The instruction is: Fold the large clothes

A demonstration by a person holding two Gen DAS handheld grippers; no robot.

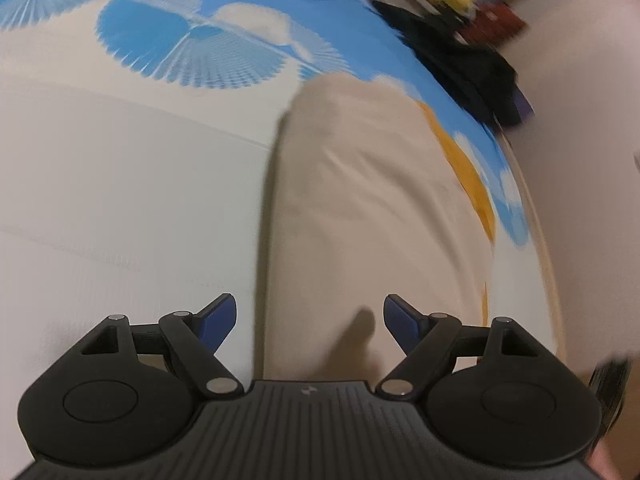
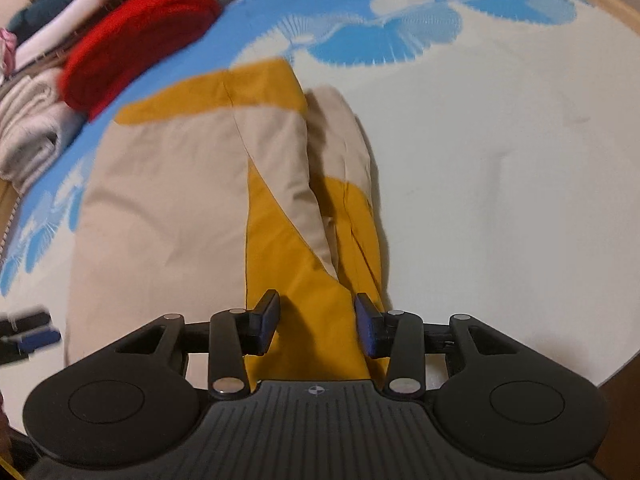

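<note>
Beige-and-mustard garment lies partly folded on blue-and-white bedsheet, long sleeve strip at 12 o'clock of right gripper

Both grippers released, nothing held; left gripper hangs over beige panel at garment's left edge

Risks:
- pinching one layer only, so fold opens
- catching sheet with fabric
- grippers lifting unevenly, so skewed crease
- red bundle at 10 o'clock crowds garment's far corner

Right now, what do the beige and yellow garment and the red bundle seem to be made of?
The garment looks like a thin woven cloth, perhaps cotton, with a matte finish: it lies flat with sharp creases and stitched seams. The red bundle looks like a thick fuzzy knit or fleece, judging by its soft, bulky, rounded edge; blur leaves that open.
</note>
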